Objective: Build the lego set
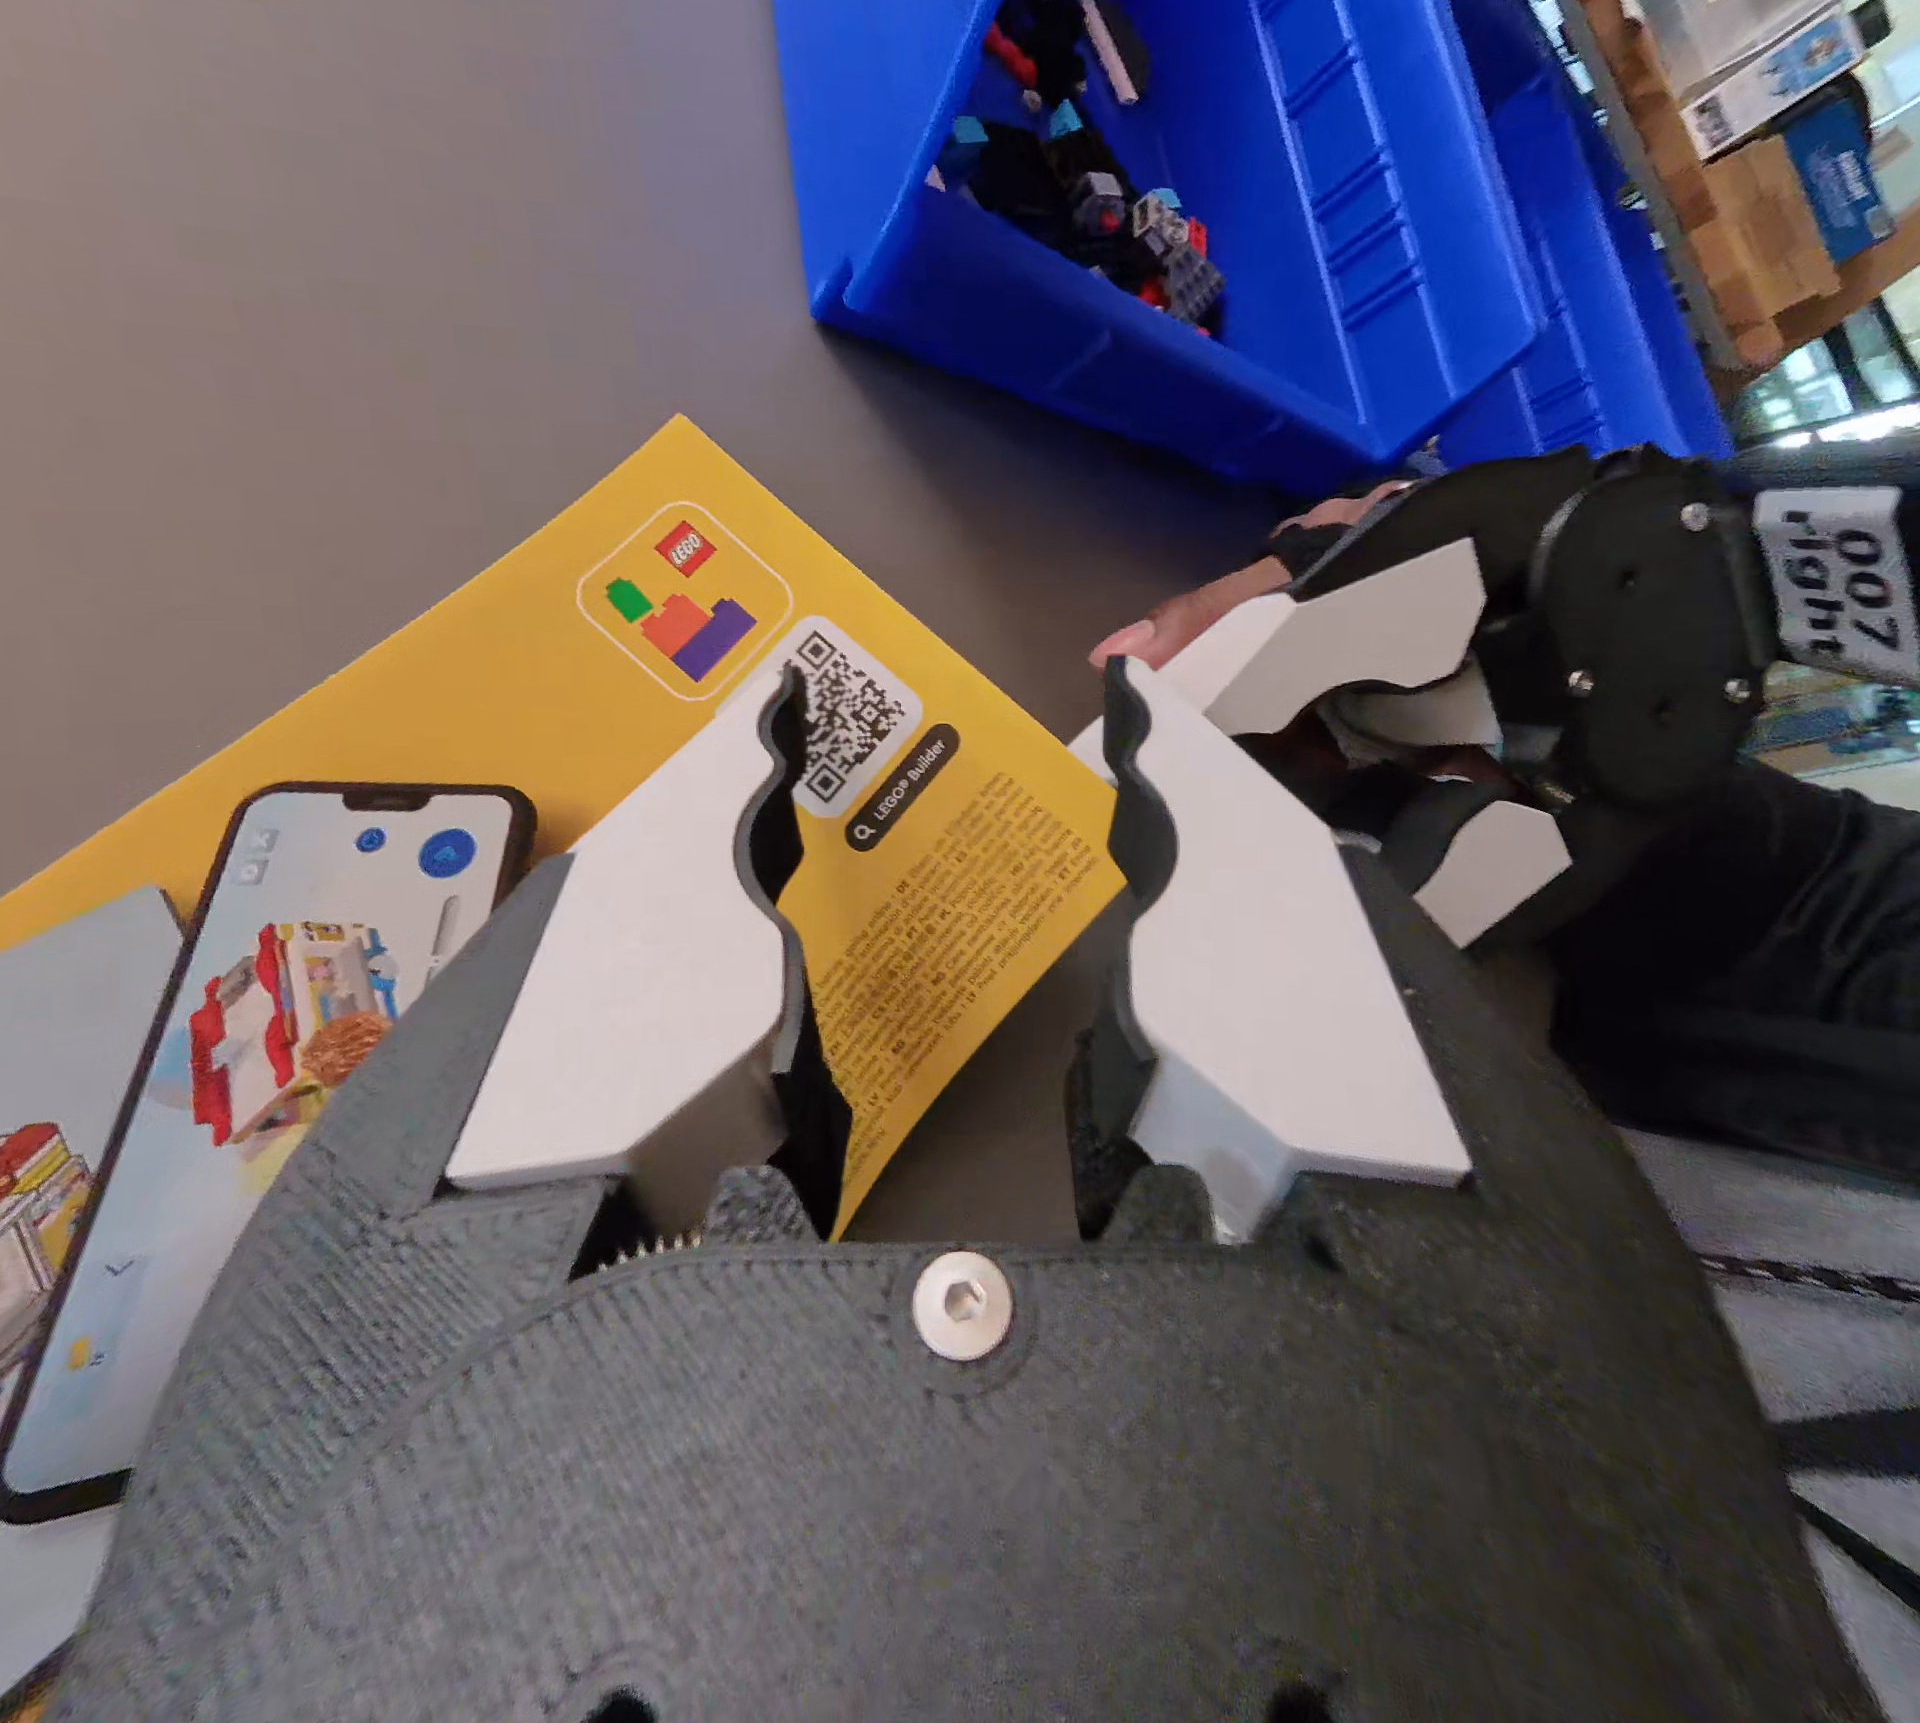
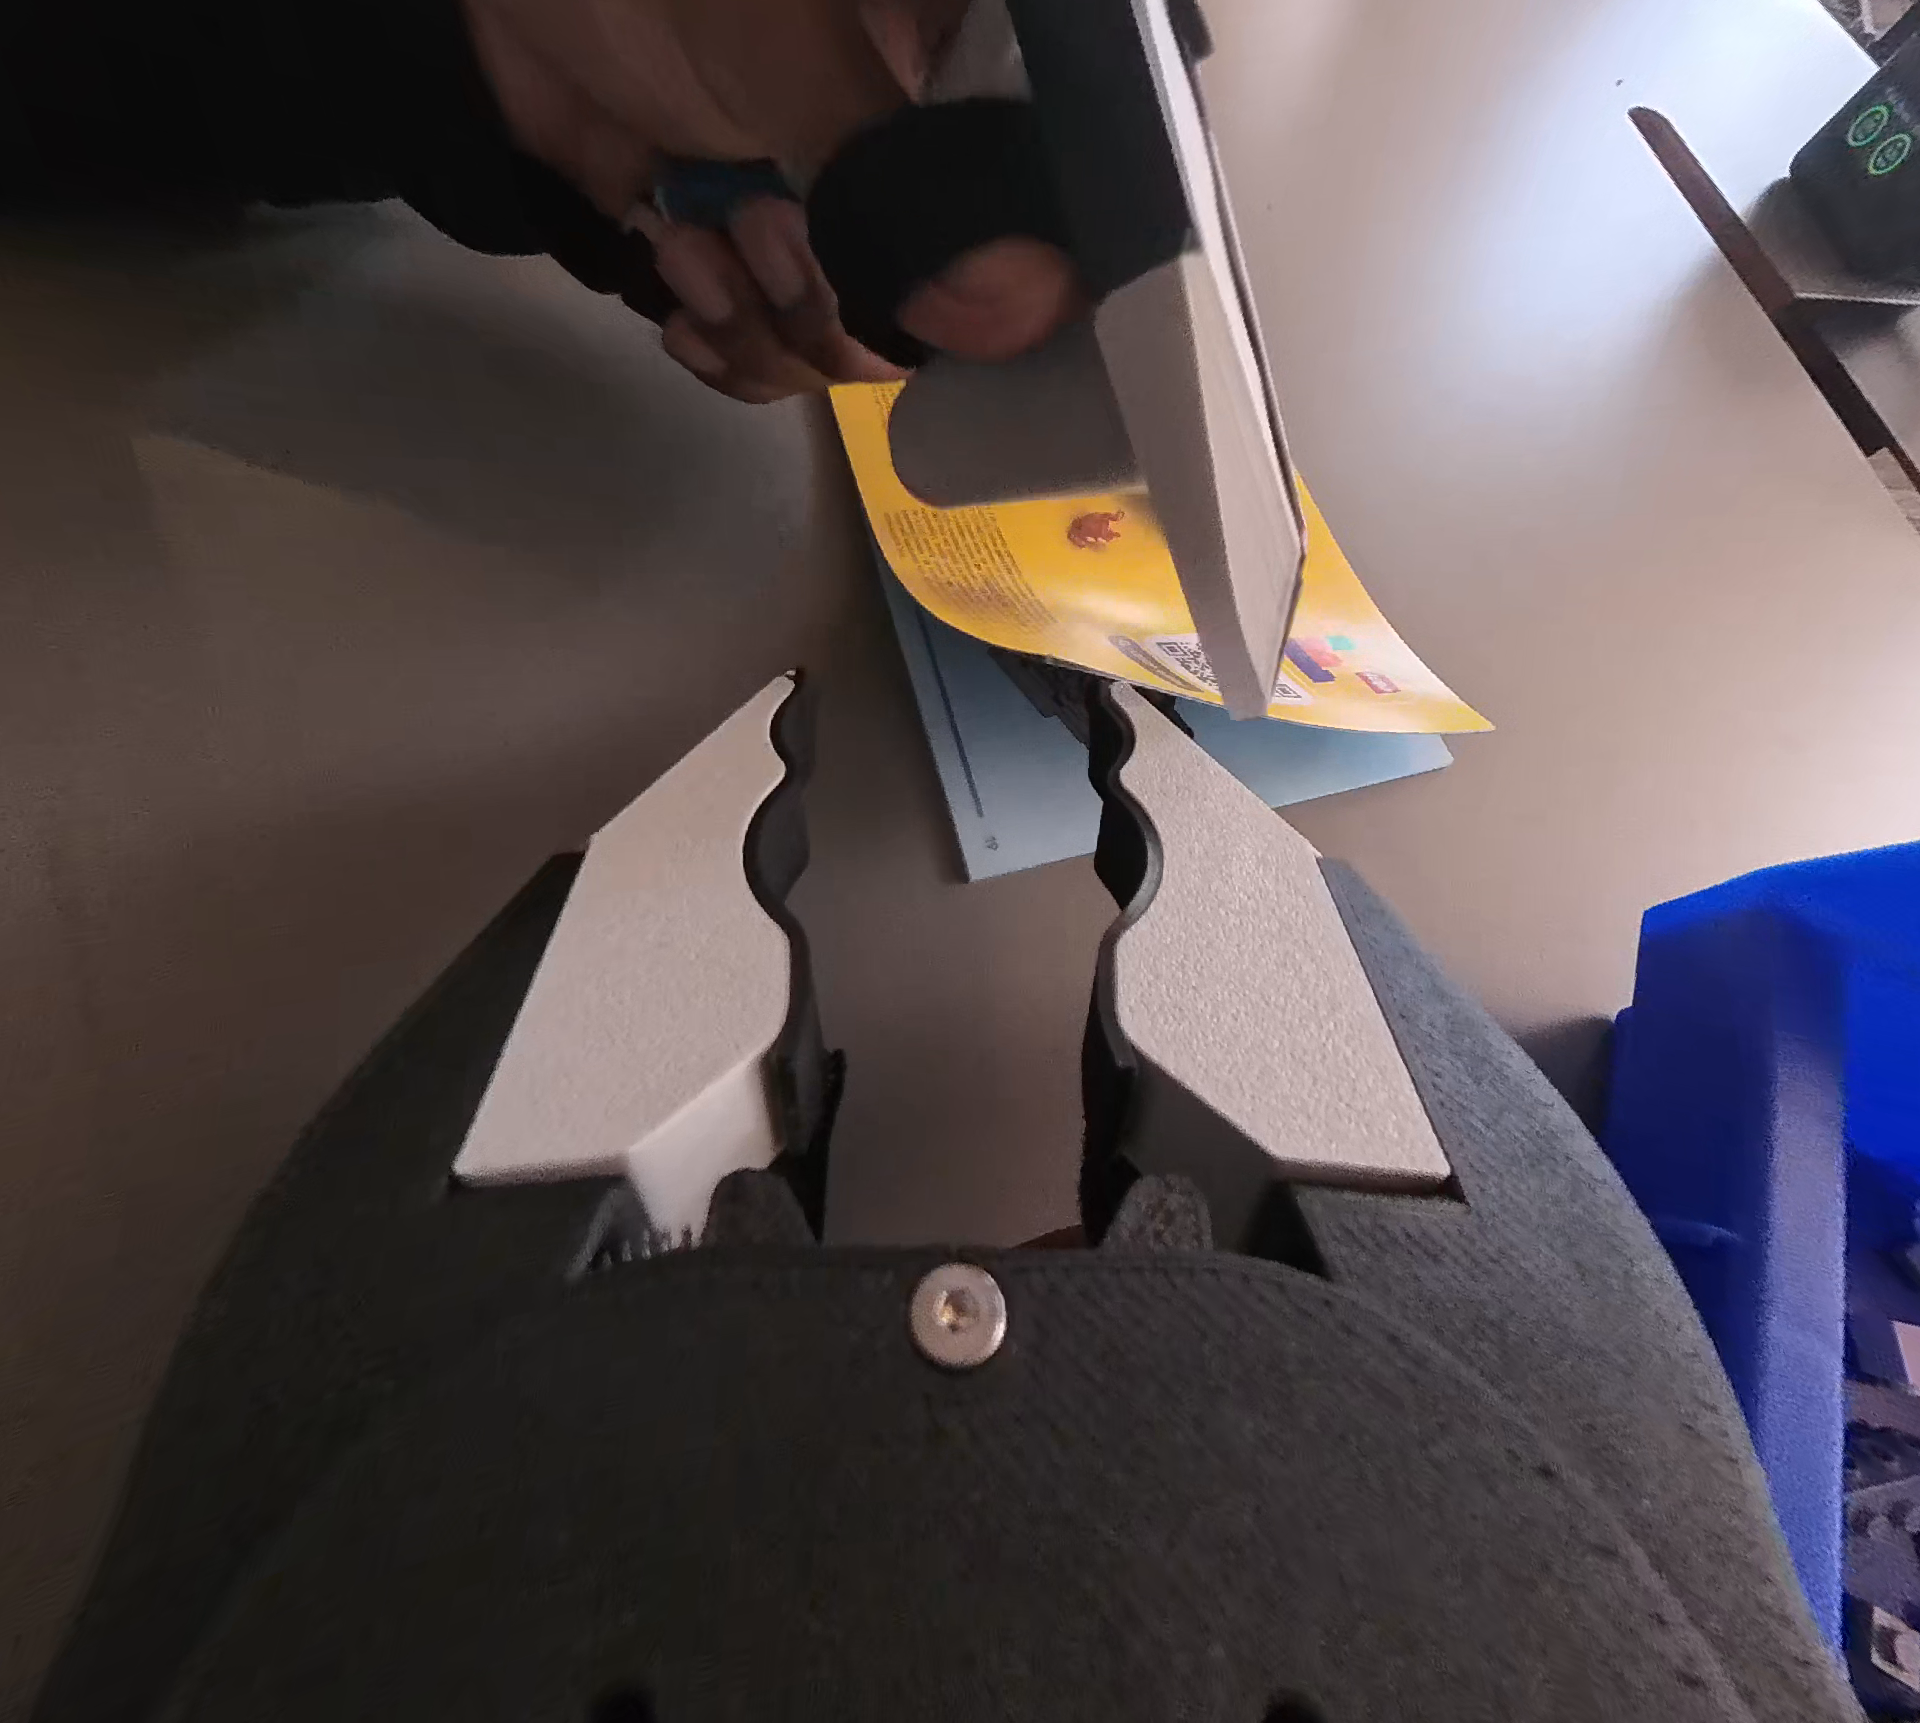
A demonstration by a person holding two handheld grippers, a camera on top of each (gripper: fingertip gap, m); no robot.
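Observation:
A yellow instruction booklet [image 1: 582, 686] lies on the grey table [image 1: 312, 219]. My left gripper [image 1: 951, 686] is open and empty, with its jaws just over the booklet's corner. In the right wrist view the yellow page [image 2: 1091, 572] curls up off a light blue page [image 2: 1039, 800], and a finger of the left gripper [image 2: 1226, 478] reaches down onto its edge. My right gripper [image 2: 948, 691] is open and empty, low over the table and just short of the booklet. It also shows in the left wrist view [image 1: 1309, 738], held by a gloved hand [image 1: 1195, 613].
A blue bin [image 1: 1403, 239] with several loose dark, red and blue Lego pieces [image 1: 1091, 156] stands beyond the booklet; its corner [image 2: 1766, 1050] is right of my right gripper. A dark device with green lights [image 2: 1870, 146] sits at the table's far edge.

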